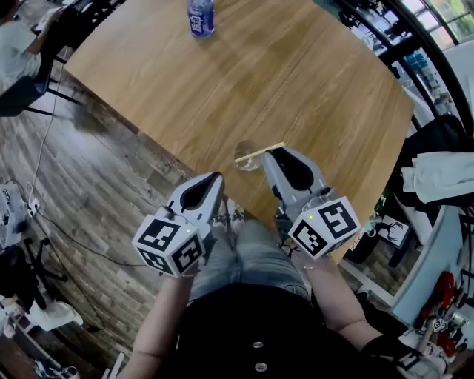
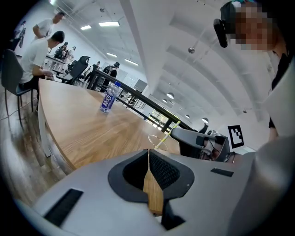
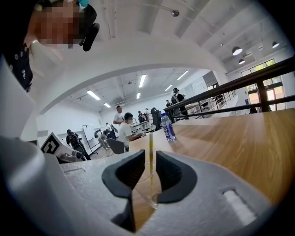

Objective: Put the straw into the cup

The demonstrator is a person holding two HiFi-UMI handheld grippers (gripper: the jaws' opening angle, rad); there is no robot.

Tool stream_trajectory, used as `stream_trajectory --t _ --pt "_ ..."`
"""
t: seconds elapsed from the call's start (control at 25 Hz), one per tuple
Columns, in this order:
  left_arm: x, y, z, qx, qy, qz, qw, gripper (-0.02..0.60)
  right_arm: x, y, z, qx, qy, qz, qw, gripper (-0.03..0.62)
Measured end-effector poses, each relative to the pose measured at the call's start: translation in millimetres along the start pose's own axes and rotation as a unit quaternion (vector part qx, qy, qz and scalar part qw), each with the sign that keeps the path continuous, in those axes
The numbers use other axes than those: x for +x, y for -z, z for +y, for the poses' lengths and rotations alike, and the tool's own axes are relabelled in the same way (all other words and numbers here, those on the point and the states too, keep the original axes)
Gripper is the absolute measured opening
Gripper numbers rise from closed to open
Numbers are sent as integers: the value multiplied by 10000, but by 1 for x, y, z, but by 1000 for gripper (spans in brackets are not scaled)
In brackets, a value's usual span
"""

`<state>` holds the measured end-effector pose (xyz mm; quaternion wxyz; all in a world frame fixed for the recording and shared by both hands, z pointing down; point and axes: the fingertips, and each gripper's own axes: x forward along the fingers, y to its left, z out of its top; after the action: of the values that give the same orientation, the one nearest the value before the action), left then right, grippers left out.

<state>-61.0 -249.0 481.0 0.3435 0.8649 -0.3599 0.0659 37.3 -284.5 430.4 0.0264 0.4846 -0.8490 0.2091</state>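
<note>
down near the lap, the left gripper [image 2: 148,152] hangs off the table's near edge, jaws pressed flat together with nothing between them. just ahead and to its right, the right gripper [image 3: 150,154] reaches over the edge; its jaws sit narrowly apart, and the yellow straw [image 3: 150,143] runs up through that gap with a sliver of space on either side. the straw's lower end is down inside the clear cup [image 1: 248,155], and it leans toward the right gripper. the cup stands close to the near edge of the wooden table [image 1: 222,81]. far across the top, a water bottle [image 1: 201,16] stands upright, well apart. beyond it, a seated person [image 2: 39,60].
</note>
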Motion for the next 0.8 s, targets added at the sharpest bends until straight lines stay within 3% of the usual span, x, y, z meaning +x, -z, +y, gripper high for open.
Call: stream_trajectory --t 0.64,0.8 --pt "-13 -41 -35 504 147 -388 9979 21 -32 -59 6 -84 189 -649 9977 91" --pt "-19 -59 -46 667 197 -572 9959 21 -37 -73 19 -179 75 -800 9966 91"
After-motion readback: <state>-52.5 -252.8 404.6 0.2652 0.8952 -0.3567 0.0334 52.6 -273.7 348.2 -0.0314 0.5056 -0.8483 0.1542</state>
